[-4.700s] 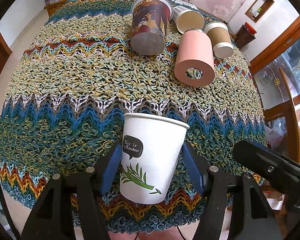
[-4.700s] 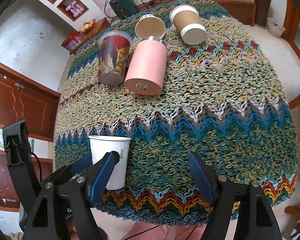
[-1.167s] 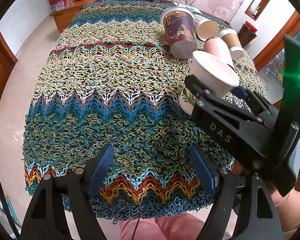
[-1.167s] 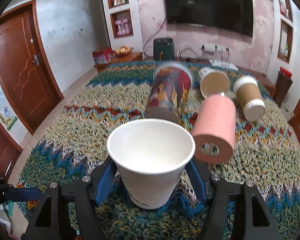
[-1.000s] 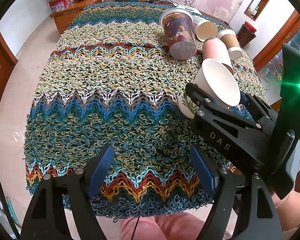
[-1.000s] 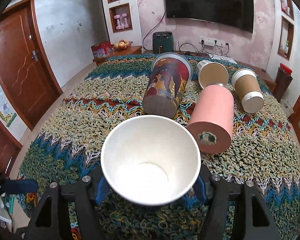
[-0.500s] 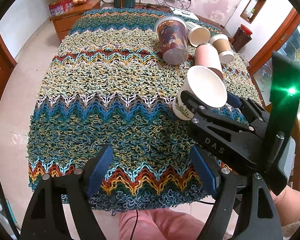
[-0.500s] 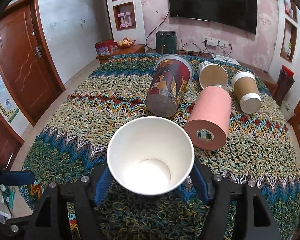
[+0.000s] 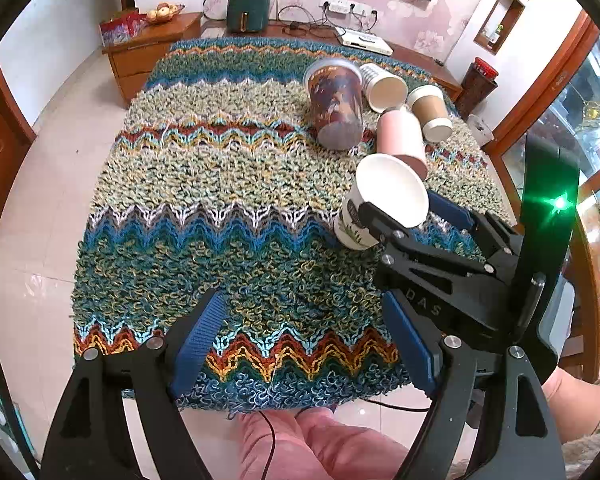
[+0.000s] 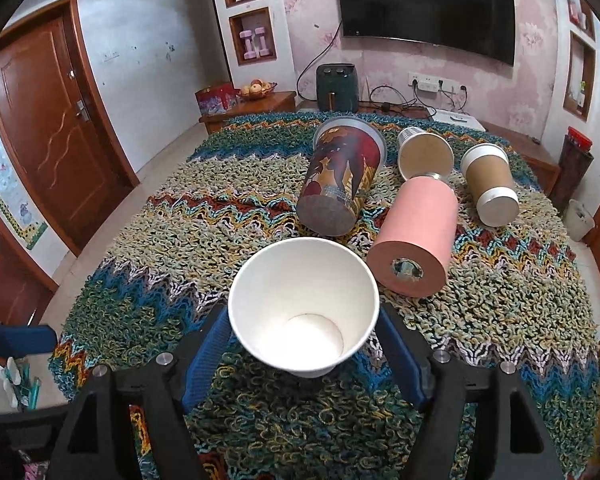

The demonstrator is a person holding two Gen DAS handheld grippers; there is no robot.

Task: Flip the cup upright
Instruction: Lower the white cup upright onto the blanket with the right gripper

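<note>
In the left wrist view, the left gripper [image 9: 308, 344] hangs over the near edge of the table with its blue-padded fingers [image 9: 198, 338] spread wide and nothing between them. Beneath it lies the woven zigzag tablecloth [image 9: 204, 208] in blue, green, yellow and red. To the right, the right gripper [image 9: 410, 212] pinches the white paper cup [image 9: 384, 200], whose mouth faces up and tilts toward the camera; a dark label and a green bamboo sprig show on its side, the writing too small to read. The cup's base sits at or just above the cloth; which one cannot be told. The black body of the right gripper bears the raised letters "DAS" [image 9: 424, 302], and a green light [image 9: 558, 202] glows on the upright black part behind it. Farther back lie four more cups on their sides: a dark patterned cup [image 9: 336, 106], a pink cup [image 9: 400, 140], a brown sleeved cup [image 9: 430, 116] and a white-rimmed paper cup [image 9: 384, 88].

In the right wrist view, the right gripper [image 10: 302, 340] clamps the white paper cup [image 10: 304, 312] between its blue pads [image 10: 206, 356], the open mouth turned toward the lens and the empty bottom visible. Behind it the dark patterned cup [image 10: 342, 176], the pink cup [image 10: 418, 232], the brown sleeved cup [image 10: 490, 184] and the white-rimmed paper cup [image 10: 424, 156] lie close together on the cloth. A black television [image 10: 426, 0] hangs on the far wall.
</note>
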